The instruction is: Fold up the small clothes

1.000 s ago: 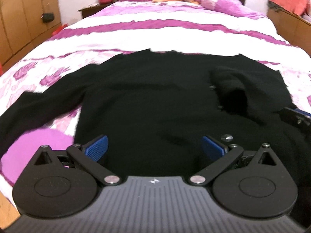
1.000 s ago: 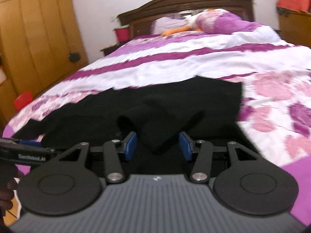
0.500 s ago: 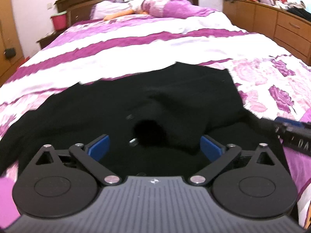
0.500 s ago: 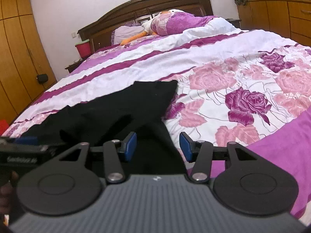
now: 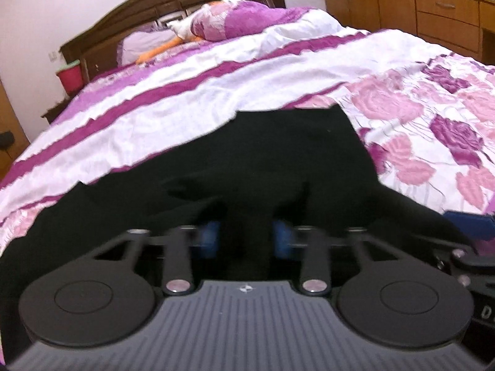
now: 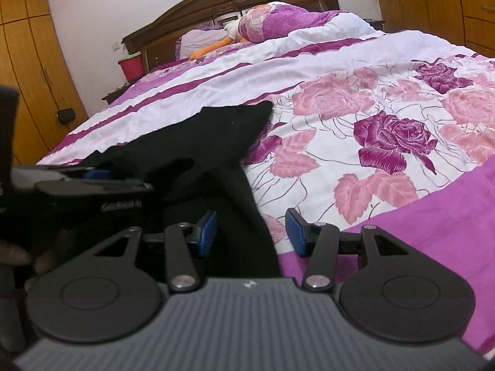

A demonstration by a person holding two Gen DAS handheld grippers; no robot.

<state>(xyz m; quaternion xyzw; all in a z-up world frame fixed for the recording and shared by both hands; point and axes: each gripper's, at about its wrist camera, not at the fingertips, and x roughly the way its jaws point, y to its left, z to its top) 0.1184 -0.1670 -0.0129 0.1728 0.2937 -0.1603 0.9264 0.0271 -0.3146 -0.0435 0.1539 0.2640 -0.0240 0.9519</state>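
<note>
A black knit sweater (image 5: 247,160) lies spread on the bed; it also shows in the right wrist view (image 6: 198,142), its right edge near the rose print. My left gripper (image 5: 246,236) sits low over the sweater's near part, jaws partly closed around a ridge of black fabric between the blue pads. My right gripper (image 6: 252,230) is open at the sweater's right hem, with black cloth running between its pads without being pinched. The left gripper shows from the side in the right wrist view (image 6: 92,182).
The bed has a purple, white and rose-print cover (image 6: 386,130). A dark wooden headboard (image 6: 235,0) and pillows stand at the far end. A wooden wardrobe (image 6: 31,71) is at left, a dresser (image 5: 427,15) at right, a pink bin (image 6: 131,66) by the headboard.
My left gripper swung right across the sweater and its jaws narrowed from wide open onto a fold of fabric. My right gripper moved right to the sweater's right edge, still open.
</note>
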